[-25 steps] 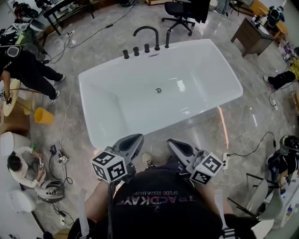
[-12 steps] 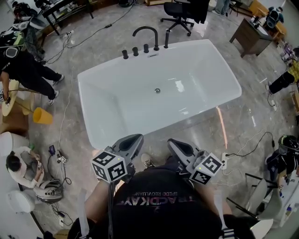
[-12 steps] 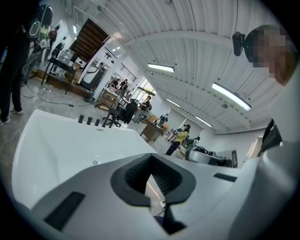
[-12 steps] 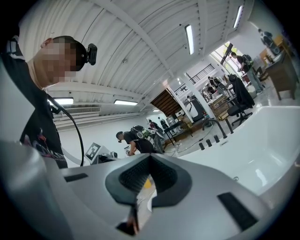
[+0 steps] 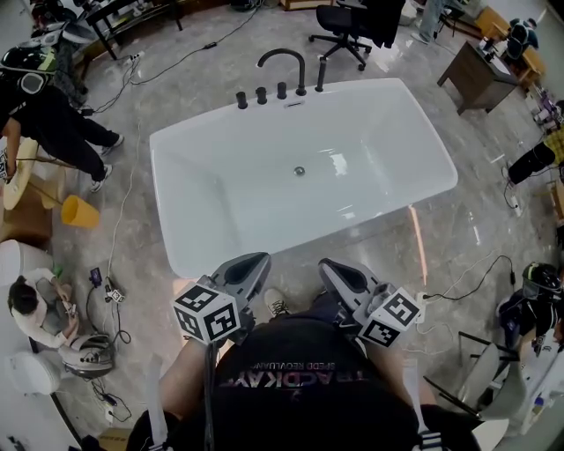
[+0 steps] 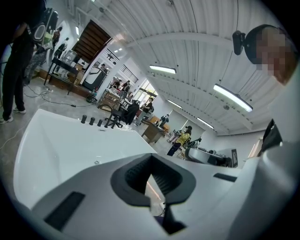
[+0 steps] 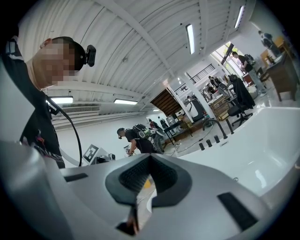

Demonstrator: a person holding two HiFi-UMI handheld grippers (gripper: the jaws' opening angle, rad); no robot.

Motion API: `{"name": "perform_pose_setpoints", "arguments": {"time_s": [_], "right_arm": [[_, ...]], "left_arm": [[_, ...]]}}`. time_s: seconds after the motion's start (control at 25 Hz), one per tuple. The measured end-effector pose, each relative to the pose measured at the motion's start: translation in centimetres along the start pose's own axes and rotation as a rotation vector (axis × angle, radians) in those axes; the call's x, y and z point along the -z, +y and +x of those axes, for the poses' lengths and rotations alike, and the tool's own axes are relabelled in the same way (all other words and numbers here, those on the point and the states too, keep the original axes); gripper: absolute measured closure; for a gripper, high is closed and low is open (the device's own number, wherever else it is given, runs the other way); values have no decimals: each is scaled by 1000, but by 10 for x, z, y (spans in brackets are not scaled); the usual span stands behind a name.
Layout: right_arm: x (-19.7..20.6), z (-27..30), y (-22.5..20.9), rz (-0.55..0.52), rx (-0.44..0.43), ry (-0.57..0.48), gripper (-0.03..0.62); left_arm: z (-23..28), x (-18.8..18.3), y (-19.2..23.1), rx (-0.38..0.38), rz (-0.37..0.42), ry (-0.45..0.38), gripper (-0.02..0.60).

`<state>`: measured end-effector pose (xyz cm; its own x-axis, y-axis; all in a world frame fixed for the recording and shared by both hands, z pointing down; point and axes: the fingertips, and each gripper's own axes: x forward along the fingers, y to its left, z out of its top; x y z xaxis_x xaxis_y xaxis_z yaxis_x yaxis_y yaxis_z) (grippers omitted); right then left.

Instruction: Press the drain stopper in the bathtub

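The white bathtub [image 5: 220,189] lies ahead of me in the head view, with the small round metal drain stopper [image 5: 300,171] in the middle of its floor. Both grippers hang close to my chest, short of the tub's near rim. My left gripper [image 5: 250,267] is shut with nothing in it, and so is my right gripper [image 5: 336,273]. The left gripper view shows the left gripper [image 6: 151,158] with jaws together over the tub [image 6: 56,140], the drain stopper [image 6: 97,162] far off. In the right gripper view the right gripper [image 7: 150,157] is empty; the stopper [image 7: 236,178] shows at the right.
A black faucet [image 5: 284,63] and knobs stand on the tub's far rim. A yellow bucket [image 5: 79,213], a standing person [image 5: 53,123] and a seated person [image 5: 40,308] are at the left. An office chair [image 5: 348,22], a wooden desk [image 5: 476,66] and floor cables [image 5: 467,277] surround the tub.
The head view has shifted slightly, so the tub sits a little differently in frame. Both grippers stay where they were, still shut. People at the edges have moved a little.
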<state>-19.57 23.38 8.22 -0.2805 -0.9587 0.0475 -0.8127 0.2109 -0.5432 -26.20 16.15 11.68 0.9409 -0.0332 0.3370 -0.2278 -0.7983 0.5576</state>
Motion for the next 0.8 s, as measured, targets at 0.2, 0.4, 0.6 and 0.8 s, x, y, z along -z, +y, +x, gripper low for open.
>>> {"name": "perform_pose_setpoints", "arguments": {"time_s": [0.2,0.4,0.6,0.8], "right_arm": [[-2,1,-1,-13,8,0,582],[-8,-1,-5,-16,27,-7,582],[-14,-4,-9,-26,42,-10,582],[-19,-9,-19,-23,56,-4,582]], "left_arm": [[0,0,2,-3,13,-4,578],[2,-3,1,0,29,-5,577],[5,-6,2,1,29,-16,578],[13,-6,0,-1,24,-20,577]]}}
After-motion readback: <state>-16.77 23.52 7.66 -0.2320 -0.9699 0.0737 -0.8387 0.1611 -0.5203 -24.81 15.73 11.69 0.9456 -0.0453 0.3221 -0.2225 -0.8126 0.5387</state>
